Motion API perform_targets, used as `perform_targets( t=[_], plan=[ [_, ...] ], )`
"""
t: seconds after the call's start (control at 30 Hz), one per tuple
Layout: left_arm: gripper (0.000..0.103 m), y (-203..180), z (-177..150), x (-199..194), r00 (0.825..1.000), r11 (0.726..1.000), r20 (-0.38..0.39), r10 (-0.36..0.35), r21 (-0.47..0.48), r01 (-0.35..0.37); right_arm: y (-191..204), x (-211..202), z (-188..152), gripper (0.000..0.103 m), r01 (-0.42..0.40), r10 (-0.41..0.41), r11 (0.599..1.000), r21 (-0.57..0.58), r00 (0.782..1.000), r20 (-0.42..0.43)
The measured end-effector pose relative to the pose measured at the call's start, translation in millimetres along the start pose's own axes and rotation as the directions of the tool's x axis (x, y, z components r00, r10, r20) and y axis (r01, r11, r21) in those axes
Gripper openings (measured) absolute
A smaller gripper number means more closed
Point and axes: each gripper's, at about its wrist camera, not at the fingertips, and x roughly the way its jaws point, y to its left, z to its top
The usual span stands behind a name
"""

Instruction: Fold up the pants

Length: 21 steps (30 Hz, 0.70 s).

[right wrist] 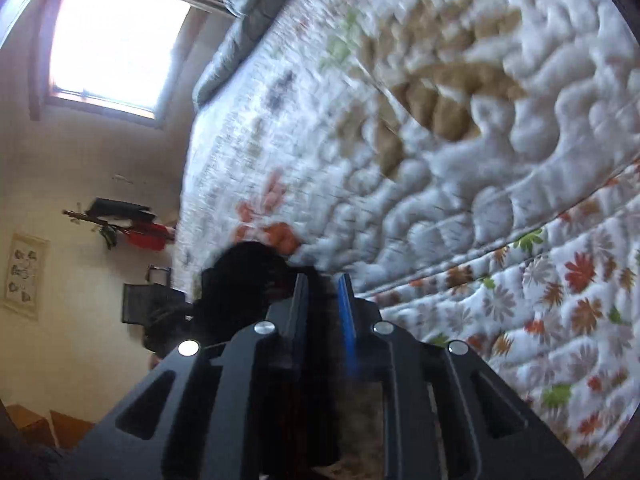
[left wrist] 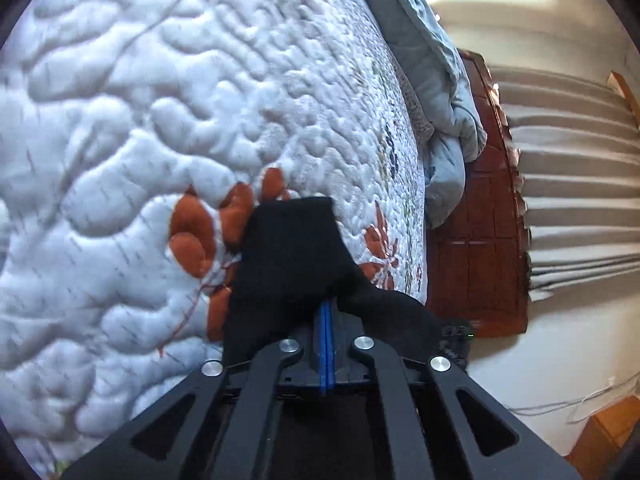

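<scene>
Left tool (left wrist: 326, 308) pinches black pants (left wrist: 292, 256) over the quilt (left wrist: 160, 120).

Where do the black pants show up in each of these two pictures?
Left wrist view: the black pants sit low in the centre, pinched in the left hand-held gripper.
Right wrist view: the pants are a blurred dark lump, lower centre-left, by the right hand-held gripper.
Shared landmark: the floral quilt.

A bed (left wrist: 120, 160) covered by a white quilted bedspread (left wrist: 200, 80) stitched in puffy ridges, with rust-orange flower patches in the middle and small multicoloured blooms along its border. A crumpled grey-blue padded blanket (left wrist: 440, 80) lies bunched on its far end, against a reddish-brown wooden headboard (left wrist: 480, 200).
</scene>
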Motion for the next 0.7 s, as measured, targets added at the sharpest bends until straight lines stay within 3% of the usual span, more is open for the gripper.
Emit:
perform_targets(
  t=[0.07, 0.1, 0.13, 0.23, 0.3, 0.33, 0.37, 0.47, 0.5, 0.53, 0.6, 0.7],
  plan=[
    [0.034, -17, -2, -9, 1.000, 0.999, 0.012, -0.008, 0.039, 0.007, 28, -21, -6, 0.016, -0.044, 0.047, 0.997, -0.056, 0.998, 0.035],
    [0.061, -29, -5, -17, 0.999, 0.998, 0.040, -0.013, 0.067, 0.010, 42, -25, -11, 0.020, -0.083, 0.085, 0.993, -0.081, 0.996, 0.027],
    [0.077, -37, -9, -24, 0.998, 0.996, 0.063, -0.014, 0.091, 0.008, 53, -26, -17, 0.025, -0.101, 0.103, 0.990, -0.101, 0.995, 0.015],
    [0.078, -57, -31, -44, 0.995, 0.990, 0.083, -0.057, 0.136, 0.046, 80, -7, -43, 0.028, -0.122, 0.108, 0.979, -0.165, 0.990, -0.096],
    [0.078, -64, -47, -52, 0.995, 0.986, 0.094, -0.026, 0.166, 0.010, 68, 14, -53, 0.022, -0.033, 0.010, 0.987, -0.159, 0.990, -0.141],
    [0.078, -64, -52, -54, 0.996, 0.985, 0.091, -0.014, 0.173, -0.002, 53, 17, -57, 0.001, 0.013, -0.034, 0.990, -0.143, 0.988, -0.150],
    [0.078, -63, -57, -57, 0.996, 0.986, 0.088, -0.005, 0.168, -0.010, 43, 17, -59, 0.000, 0.045, -0.065, 0.990, -0.132, 0.987, -0.150],
    [0.079, -49, -69, -69, 0.996, 0.989, 0.080, 0.041, 0.140, -0.052, 26, -5, -60, 0.003, 0.047, -0.051, 0.998, -0.049, 0.995, -0.090],
    [0.081, -44, -73, -73, 0.996, 0.988, 0.073, 0.057, 0.136, -0.067, 30, -13, -62, 0.021, 0.049, -0.053, 0.997, -0.055, 0.996, -0.075],
    [0.083, -39, -77, -76, 0.995, 0.988, 0.066, 0.070, 0.133, -0.078, 37, -21, -64, 0.052, 0.054, -0.058, 0.996, -0.064, 0.996, -0.068],
    [0.086, -30, -80, -78, 0.995, 0.988, 0.050, 0.086, 0.123, -0.092, 43, -27, -65, 0.082, 0.073, -0.078, 0.995, -0.072, 0.995, -0.067],
    [0.088, -15, -79, -70, 0.998, 0.995, -0.002, 0.064, 0.075, -0.064, 37, -26, -68, 0.088, 0.078, -0.082, 0.996, -0.044, 0.989, -0.119]
  ],
)
